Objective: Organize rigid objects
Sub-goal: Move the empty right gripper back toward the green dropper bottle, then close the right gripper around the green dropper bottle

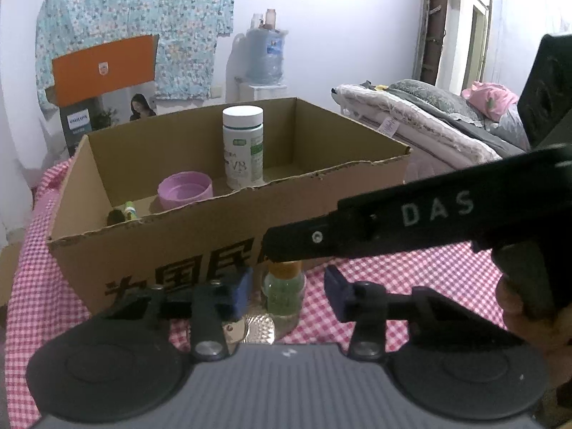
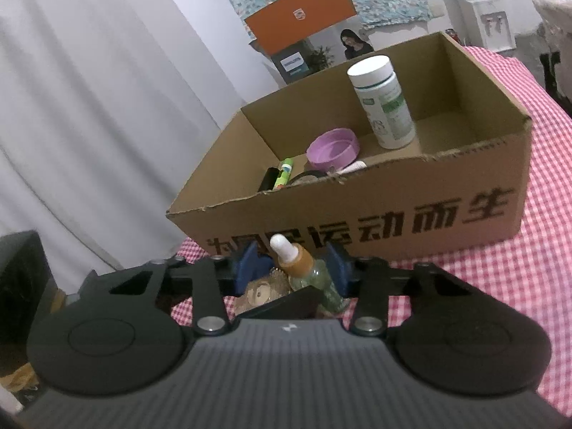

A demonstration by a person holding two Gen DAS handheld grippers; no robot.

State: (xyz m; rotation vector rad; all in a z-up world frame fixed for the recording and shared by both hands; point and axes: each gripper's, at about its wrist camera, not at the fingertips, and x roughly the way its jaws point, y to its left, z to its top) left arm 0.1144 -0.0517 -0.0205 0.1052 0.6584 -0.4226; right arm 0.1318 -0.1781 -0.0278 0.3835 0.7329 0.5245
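— On the counter (image 1: 393, 279), just before the cardboard box's (image 1: 178, 243) front wall, stands the dropper bottle (image 1: 284, 293); the left gripper's (image 1: 287, 286) fingers flank it with gaps, unclamped.
— And the right gripper (image 2: 293, 262)?
— Its fingers bracket the bottle's neck; gripping or not, I cannot tell.

A dropper bottle (image 2: 314, 279) stands before the box (image 2: 393, 214) holding a jar (image 2: 384, 103).
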